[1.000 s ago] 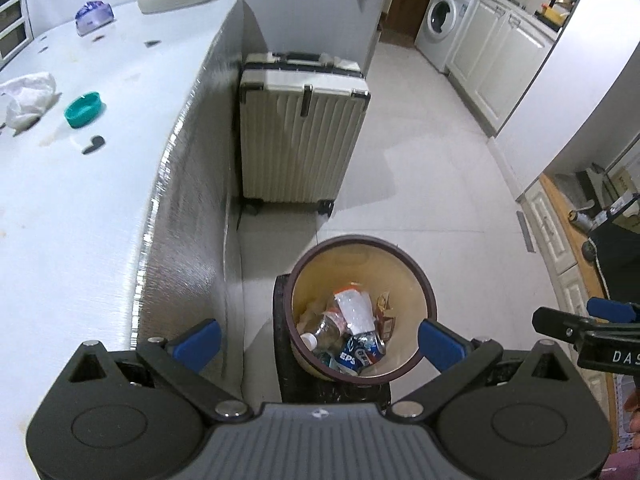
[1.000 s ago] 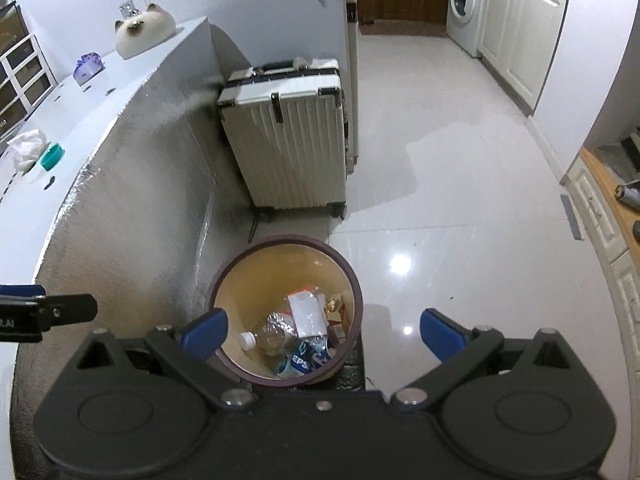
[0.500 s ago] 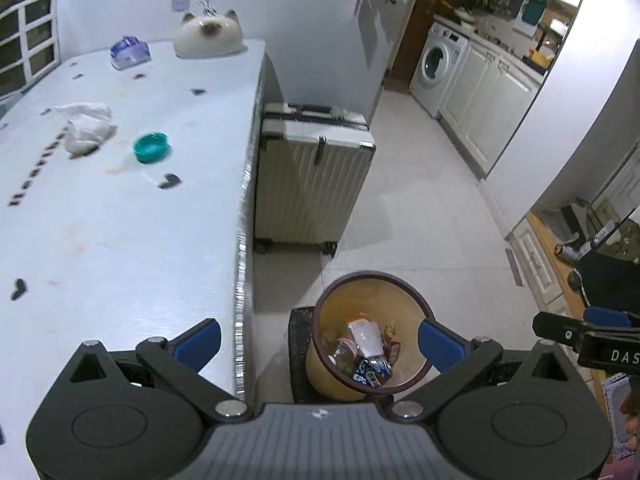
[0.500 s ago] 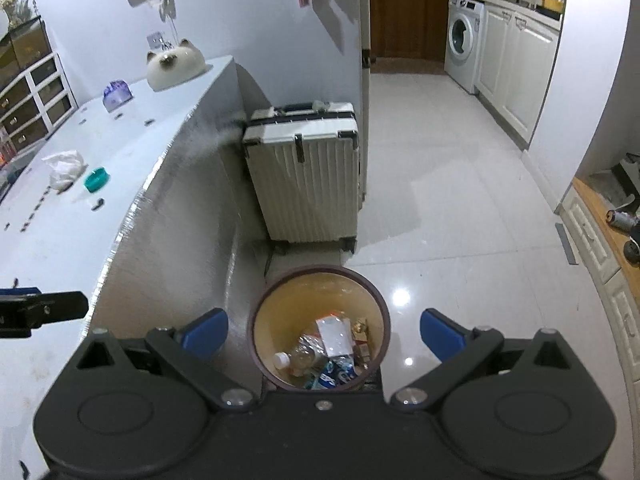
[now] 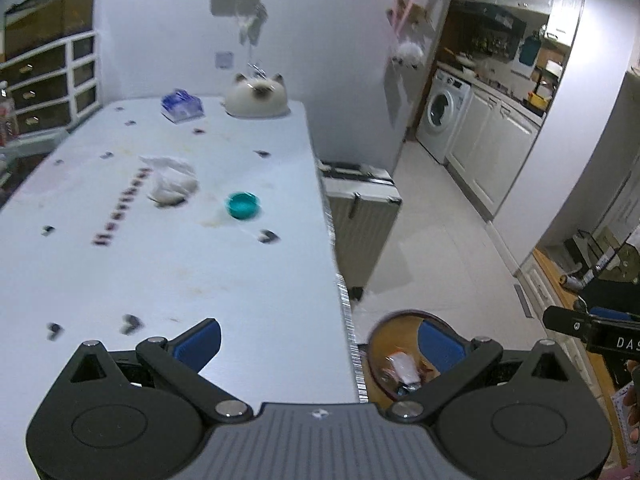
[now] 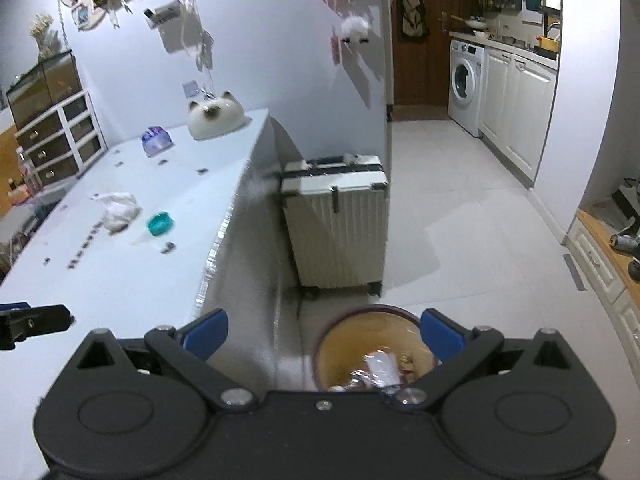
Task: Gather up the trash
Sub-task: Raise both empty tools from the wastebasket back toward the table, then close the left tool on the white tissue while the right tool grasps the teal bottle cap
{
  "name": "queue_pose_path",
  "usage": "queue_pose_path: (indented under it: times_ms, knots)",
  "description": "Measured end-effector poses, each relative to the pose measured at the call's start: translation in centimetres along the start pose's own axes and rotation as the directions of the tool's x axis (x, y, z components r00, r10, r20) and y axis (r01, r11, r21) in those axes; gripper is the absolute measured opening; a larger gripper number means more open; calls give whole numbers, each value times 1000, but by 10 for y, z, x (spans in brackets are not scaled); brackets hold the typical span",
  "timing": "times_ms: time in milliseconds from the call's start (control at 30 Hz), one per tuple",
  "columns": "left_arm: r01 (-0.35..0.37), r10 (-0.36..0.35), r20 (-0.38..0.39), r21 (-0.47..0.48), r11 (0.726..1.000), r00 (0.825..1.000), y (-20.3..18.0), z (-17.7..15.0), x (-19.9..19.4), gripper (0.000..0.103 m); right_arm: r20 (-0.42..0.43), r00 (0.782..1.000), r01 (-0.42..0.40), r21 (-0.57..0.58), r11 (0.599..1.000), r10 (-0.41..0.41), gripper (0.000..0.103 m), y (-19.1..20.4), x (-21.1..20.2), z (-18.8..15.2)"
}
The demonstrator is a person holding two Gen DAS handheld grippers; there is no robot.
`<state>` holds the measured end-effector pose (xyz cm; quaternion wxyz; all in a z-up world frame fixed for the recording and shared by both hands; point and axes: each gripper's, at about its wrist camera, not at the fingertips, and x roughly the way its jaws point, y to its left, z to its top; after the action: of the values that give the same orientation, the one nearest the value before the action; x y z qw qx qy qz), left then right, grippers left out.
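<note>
A round brown trash bin (image 5: 394, 330) with bottles and wrappers inside stands on the floor beside the white table (image 5: 168, 264); it also shows in the right wrist view (image 6: 360, 342). On the table lie a crumpled white plastic bag (image 5: 172, 182), a teal cap (image 5: 243, 205) and small dark scraps (image 5: 268, 236). The bag (image 6: 116, 208) and the cap (image 6: 160, 223) show in the right wrist view too. My left gripper (image 5: 320, 344) is open and empty over the table's edge. My right gripper (image 6: 324, 330) is open and empty above the bin.
A cream suitcase (image 6: 336, 228) stands on the floor behind the bin. A cat-shaped white object (image 5: 256, 96) and a blue tissue pack (image 5: 182, 106) sit at the table's far end. A washing machine (image 6: 466, 80) and cabinets line the right.
Both grippers have risen and tilted up from over the bin. The left one now looks across the table top. Both stayed open and empty.
</note>
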<state>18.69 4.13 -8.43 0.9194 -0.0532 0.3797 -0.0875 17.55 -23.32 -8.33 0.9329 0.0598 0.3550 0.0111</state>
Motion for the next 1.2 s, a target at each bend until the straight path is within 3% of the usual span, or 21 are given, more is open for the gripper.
queue_pose_path:
  times_ms: [333,600,733,900,1033,1200]
  knots:
    - [-48,50,58,-32,998,997,80,14,-24,103,37,998,-58,-54,997,60,103,85,7,1]
    - [-76,83,75,-101,992,994,126,37,-6,103,46,988,-139,-161,977,148,103,136,41,25]
    - [-71,80,107,-91,993,991,141,58,13,103,39,979,-189,-200,961,201,103,150,68,40]
    - [-33,30,133,17,999,991,152,94,48,103,15,971,-231,-221,948,240,103,158,108,61]
    - [29,-40,111,102,994,993,158,122,86,101,7,964,-258,-237,937,267,103,163,139,72]
    - [58,-76,61,261,963,995,155,148,142,94,-29,961,-275,-243,930,276,103,166,181,82]
